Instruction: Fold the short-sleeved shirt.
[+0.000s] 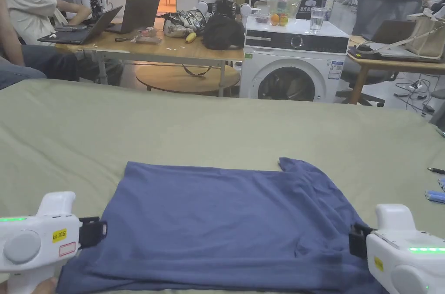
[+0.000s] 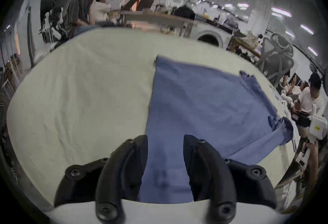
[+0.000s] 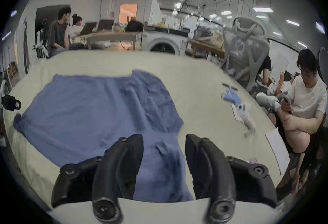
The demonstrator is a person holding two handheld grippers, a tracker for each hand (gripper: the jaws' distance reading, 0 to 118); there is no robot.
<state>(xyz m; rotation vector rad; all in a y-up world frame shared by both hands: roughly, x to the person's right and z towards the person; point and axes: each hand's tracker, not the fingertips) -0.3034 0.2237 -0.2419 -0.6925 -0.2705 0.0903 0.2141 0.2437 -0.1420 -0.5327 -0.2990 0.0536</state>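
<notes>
A blue short-sleeved shirt (image 1: 226, 221) lies spread flat on a pale green bedsheet (image 1: 130, 134), its near edge toward the person and a small flap of cloth turned up at its far right corner. The left gripper (image 1: 93, 232) sits at the shirt's near left side, its black tip just at the cloth's edge in the head view. In the left gripper view its jaws stand apart with blue cloth showing in the gap between them (whether they touch the fabric or hang just above it, I cannot tell). The right gripper (image 1: 356, 240) sits at the shirt's near right side, over wrinkled cloth. In the right gripper view its jaws are likewise spread, with a creased part of the shirt in the gap and neither jaw pressing on it.

To the right on the sheet lie a dark pen (image 1: 436, 170) and a blue packet (image 1: 434, 196), well apart from the shirt. Beyond the bed stand a white washing machine (image 1: 293, 64) and a wooden table (image 1: 174, 49) carrying laptops.
</notes>
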